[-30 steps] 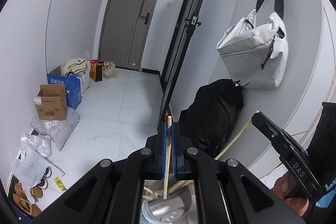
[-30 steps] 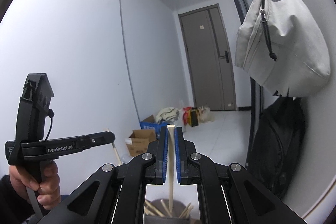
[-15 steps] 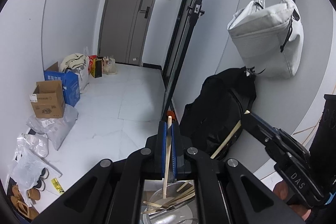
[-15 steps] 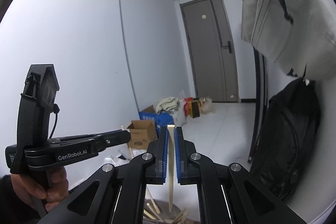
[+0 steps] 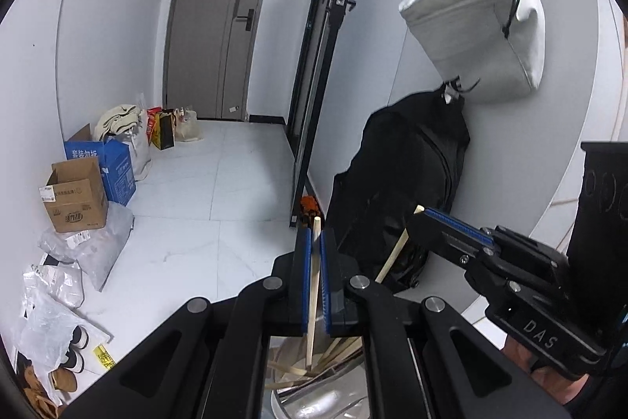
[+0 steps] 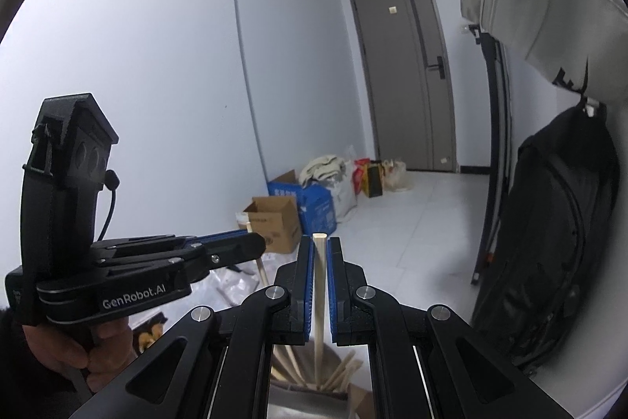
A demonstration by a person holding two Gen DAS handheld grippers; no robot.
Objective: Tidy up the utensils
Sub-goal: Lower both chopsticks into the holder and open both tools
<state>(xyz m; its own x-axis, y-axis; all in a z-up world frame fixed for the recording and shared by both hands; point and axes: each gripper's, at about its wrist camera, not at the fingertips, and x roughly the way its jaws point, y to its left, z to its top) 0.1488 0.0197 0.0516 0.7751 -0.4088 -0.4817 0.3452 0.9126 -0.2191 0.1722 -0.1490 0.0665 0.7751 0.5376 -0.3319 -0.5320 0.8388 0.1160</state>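
Observation:
My left gripper (image 5: 316, 242) is shut on a pale wooden chopstick (image 5: 312, 285) that hangs down into a shiny metal holder (image 5: 314, 399) with several more chopsticks. My right gripper (image 6: 320, 246) is shut on another wooden chopstick (image 6: 318, 285), its lower end over the same metal holder (image 6: 302, 399). In the left wrist view the right gripper (image 5: 422, 218) shows at the right with its chopstick (image 5: 396, 250) slanting down. In the right wrist view the left gripper (image 6: 255, 246) shows at the left, held by a hand.
A black backpack (image 5: 396, 191) and a white bag (image 5: 479, 26) hang on the right wall. Cardboard boxes (image 5: 78, 195), plastic bags and shoes lie along the left wall. A grey door (image 5: 219, 22) closes the far end over a white tiled floor.
Both grippers have tilted downward while still gripping their chopsticks. The metal holder and its chopsticks show more at the bottom, and the two grippers have drawn closer.

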